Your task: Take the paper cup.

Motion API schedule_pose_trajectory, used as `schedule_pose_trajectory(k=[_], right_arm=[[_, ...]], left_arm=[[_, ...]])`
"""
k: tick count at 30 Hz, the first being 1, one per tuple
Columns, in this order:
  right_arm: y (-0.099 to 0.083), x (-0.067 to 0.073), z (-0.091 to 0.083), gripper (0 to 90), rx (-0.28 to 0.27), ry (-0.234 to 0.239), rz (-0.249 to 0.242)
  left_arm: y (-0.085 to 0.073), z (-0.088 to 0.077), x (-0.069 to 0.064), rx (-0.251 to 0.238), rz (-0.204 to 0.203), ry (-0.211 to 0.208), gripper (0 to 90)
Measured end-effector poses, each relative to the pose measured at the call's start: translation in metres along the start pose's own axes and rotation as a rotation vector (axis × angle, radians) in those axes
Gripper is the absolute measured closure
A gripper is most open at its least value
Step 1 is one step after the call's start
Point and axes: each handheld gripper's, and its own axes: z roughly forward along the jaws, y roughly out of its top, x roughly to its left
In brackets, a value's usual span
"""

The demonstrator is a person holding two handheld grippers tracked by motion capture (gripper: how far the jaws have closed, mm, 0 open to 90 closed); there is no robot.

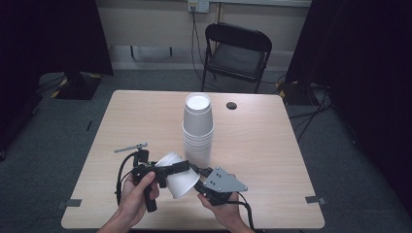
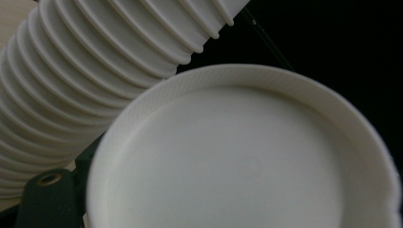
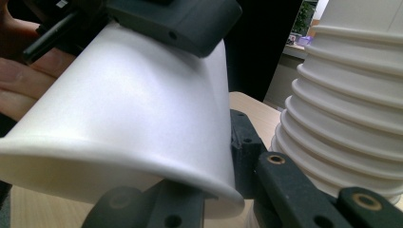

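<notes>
A single white paper cup lies on its side above the table's near edge, held between both hands. My left gripper is shut on it, one jaw across the cup's top wall and the other behind it. In the left gripper view the cup's round base sits close up. My right gripper meets the cup's wide rim from the right. In the right gripper view its jaws stand shut on that rim of the cup. A tall upside-down stack of white cups stands just behind.
The wooden table has a small round hole near its far edge. A thin grey rod sits by the left hand. A black folding chair stands beyond the table, with dark curtains at both sides.
</notes>
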Motion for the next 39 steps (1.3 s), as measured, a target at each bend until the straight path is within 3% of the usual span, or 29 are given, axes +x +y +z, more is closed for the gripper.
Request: schedule_pose_trajectory(k=[5,13,15,17,21,22,24,26,28,29,30,33,35,39], right_arm=[[0.000,-0.001,-0.004,84.6,0.021,0.013,0.008],[-0.002,-0.009,-0.012,84.6,0.065,0.041,0.065],[-0.004,-0.012,-0.013,84.6,0.077,0.046,0.073],[-0.006,-0.014,-0.015,84.6,0.094,0.048,0.080],[-0.010,-0.019,-0.018,84.7,0.125,0.058,0.099],[-0.011,-0.021,-0.018,84.7,0.135,0.061,0.108],[-0.012,-0.026,-0.019,84.7,0.155,0.062,0.117],[-0.012,-0.031,-0.019,84.7,0.180,0.058,0.125],[-0.012,-0.035,-0.019,84.8,0.195,0.060,0.136],[-0.012,-0.037,-0.020,84.8,0.206,0.059,0.146],[-0.012,-0.039,-0.019,84.7,0.214,0.062,0.156],[-0.012,-0.042,-0.020,84.8,0.224,0.061,0.174],[-0.013,-0.046,-0.021,84.8,0.257,0.071,0.200],[-0.013,-0.051,-0.021,84.8,0.318,0.105,0.213]], left_arm=[[0.006,-0.007,-0.002,-0.052,0.061,0.027,15.7],[0.008,-0.010,-0.002,-0.043,0.169,0.052,15.6],[0.007,-0.011,-0.003,-0.043,0.223,0.074,15.5],[0.007,-0.012,-0.004,-0.046,0.235,0.092,15.6],[0.007,-0.014,-0.002,-0.038,0.305,0.083,15.5],[0.007,-0.014,-0.002,-0.038,0.305,0.083,15.6],[0.006,-0.015,-0.002,-0.023,0.364,0.133,15.7],[0.006,-0.015,-0.002,-0.022,0.378,0.147,15.8],[0.003,-0.016,-0.003,-0.023,0.464,0.199,15.8],[0.003,-0.016,-0.003,-0.023,0.464,0.199,15.8],[0.002,-0.017,-0.004,-0.017,0.493,0.227,15.8],[0.001,-0.016,-0.003,-0.003,0.499,0.238,15.9],[-0.001,-0.017,-0.002,0.021,0.529,0.261,16.1],[-0.005,-0.017,0.001,0.045,0.559,0.269,16.9]])
